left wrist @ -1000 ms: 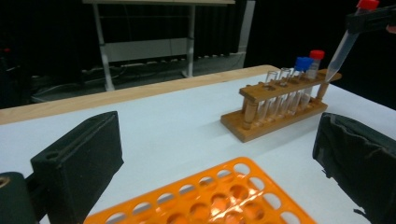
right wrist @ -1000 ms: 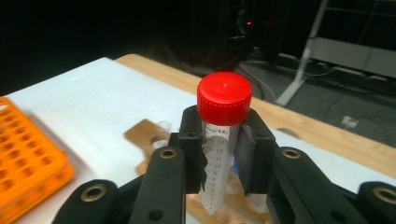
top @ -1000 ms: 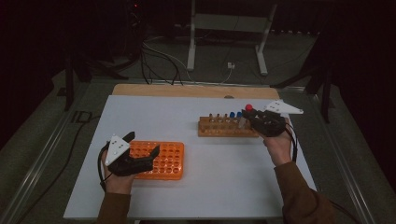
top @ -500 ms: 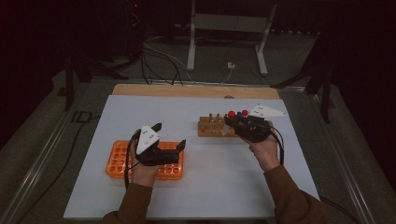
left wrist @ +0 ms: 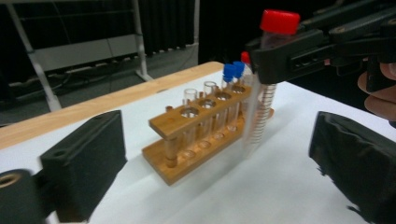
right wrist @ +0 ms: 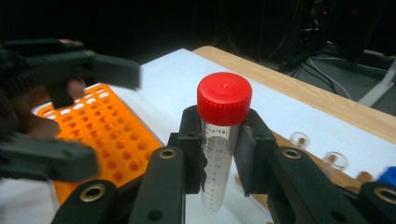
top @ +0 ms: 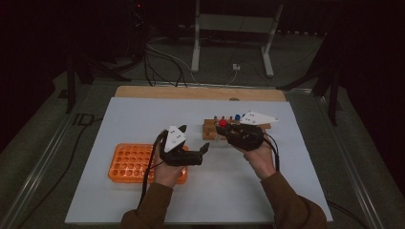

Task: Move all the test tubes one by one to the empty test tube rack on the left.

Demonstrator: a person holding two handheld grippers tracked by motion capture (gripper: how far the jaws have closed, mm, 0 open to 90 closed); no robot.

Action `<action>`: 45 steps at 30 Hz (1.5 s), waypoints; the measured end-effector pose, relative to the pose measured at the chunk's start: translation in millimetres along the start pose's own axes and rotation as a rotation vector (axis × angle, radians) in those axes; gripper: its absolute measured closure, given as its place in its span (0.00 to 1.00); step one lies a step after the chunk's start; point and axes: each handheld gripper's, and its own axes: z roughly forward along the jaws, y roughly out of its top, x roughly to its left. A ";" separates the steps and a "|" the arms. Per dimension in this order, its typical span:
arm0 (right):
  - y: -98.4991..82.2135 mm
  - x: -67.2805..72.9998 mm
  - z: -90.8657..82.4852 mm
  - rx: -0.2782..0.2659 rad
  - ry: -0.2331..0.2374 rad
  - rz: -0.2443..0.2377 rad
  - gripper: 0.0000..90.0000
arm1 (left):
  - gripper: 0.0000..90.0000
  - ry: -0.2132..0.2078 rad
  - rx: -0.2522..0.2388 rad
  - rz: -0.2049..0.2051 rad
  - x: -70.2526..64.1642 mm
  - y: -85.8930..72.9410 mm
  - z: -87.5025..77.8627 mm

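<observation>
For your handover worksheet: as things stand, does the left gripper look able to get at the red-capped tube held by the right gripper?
Probably yes. The left gripper has open jaws facing the red-capped tube, which the right gripper holds upright just off the wooden rack. Nothing lies between them, and the tube's lower part is bare.

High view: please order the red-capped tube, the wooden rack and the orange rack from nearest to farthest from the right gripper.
1. red-capped tube: clamped between the jaws of the right gripper, at its tip.
2. wooden rack: right beside and behind that gripper.
3. orange rack: farthest, on the left of the table, by the left hand.
</observation>
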 end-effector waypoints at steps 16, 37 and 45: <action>0.2 18.4 9.9 -0.007 0.056 -0.008 0.82 | 0.63 -0.061 0.045 0.011 -11.4 -0.2 19.5; 1.1 18.4 4.4 -0.041 0.075 0.000 0.43 | 0.83 -0.090 0.053 0.018 -6.9 -1.6 18.4; -4.0 9.8 -6.4 -0.059 0.001 -0.001 0.16 | 0.83 -0.077 0.045 -0.014 4.5 -7.5 4.3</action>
